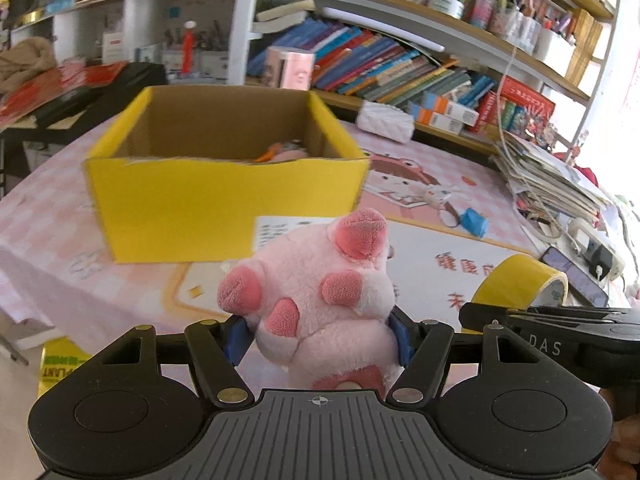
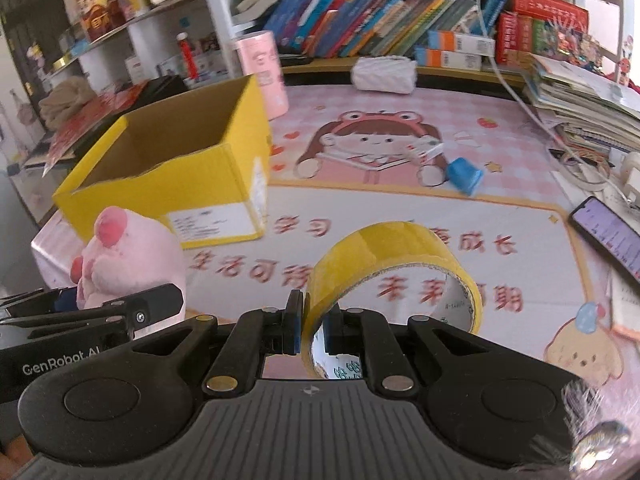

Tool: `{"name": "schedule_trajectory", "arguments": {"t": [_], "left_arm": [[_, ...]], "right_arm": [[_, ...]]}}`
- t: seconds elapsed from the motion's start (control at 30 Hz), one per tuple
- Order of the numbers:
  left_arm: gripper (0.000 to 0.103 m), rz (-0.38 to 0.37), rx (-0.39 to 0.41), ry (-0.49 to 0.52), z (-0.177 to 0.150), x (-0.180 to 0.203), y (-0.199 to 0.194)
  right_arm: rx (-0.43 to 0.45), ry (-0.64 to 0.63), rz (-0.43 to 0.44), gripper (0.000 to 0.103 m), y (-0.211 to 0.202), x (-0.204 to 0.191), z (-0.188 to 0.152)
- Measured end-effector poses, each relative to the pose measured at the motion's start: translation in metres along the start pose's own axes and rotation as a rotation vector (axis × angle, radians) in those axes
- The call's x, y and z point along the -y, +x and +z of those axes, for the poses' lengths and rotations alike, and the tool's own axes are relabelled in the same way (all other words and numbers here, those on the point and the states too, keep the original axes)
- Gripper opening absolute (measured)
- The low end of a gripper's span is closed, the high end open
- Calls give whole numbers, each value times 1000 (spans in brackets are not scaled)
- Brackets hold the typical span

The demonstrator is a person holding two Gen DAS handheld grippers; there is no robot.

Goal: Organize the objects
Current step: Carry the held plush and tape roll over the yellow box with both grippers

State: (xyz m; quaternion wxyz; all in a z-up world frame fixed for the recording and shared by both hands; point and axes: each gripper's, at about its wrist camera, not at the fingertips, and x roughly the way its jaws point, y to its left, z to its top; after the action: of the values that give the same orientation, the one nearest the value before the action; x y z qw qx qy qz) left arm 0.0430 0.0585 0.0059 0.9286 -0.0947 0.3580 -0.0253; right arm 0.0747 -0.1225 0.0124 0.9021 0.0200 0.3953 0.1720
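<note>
Left wrist view: left claw (image 1: pixel 320 336) pinching a pink plush toy (image 1: pixel 320 296), yellow box (image 1: pixel 224 208) ahead and nearest it, while right claw (image 2: pixel 311 330) clamps a tape roll (image 2: pixel 396 276).

The yellow box (image 1: pixel 224 184) is standing open on top; a blue cup (image 2: pixel 464 176) and a phone (image 2: pixel 608 236) are blocking the right side.

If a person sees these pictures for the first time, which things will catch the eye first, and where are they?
First, the pink plush toy clamped in the left gripper, low in the middle of the left view. Next, the yellow tape roll pinched by its wall in the right gripper. Behind both stands an open yellow box on the pink desk mat, with something already inside.
</note>
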Motion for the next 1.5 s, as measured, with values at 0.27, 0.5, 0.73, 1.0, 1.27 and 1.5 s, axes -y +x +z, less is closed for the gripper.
{"name": "schedule_trajectory", "arguments": {"t": [0.27, 0.5, 0.73, 1.0, 1.27, 1.5], "left_arm": [[67, 38, 10, -11, -14, -34, -26], [67, 69, 22, -16, -20, -57, -41], [66, 87, 45, -28, -21, -73, -53], [66, 80, 54, -35, -20, -77, -56], [66, 82, 103, -23, -10, -70, -55], [66, 101, 168, 12, 18, -62, -49]], "right_arm": [[-7, -18, 37, 10, -1, -43, -18], [-4, -33, 70, 10, -2, -75, -28], [6, -60, 86, 10, -4, -98, -30], [5, -82, 81, 10, -5, -106, -27], [28, -112, 66, 10, -8, -104, -19], [104, -149, 70, 10, -7, -101, 9]]}}
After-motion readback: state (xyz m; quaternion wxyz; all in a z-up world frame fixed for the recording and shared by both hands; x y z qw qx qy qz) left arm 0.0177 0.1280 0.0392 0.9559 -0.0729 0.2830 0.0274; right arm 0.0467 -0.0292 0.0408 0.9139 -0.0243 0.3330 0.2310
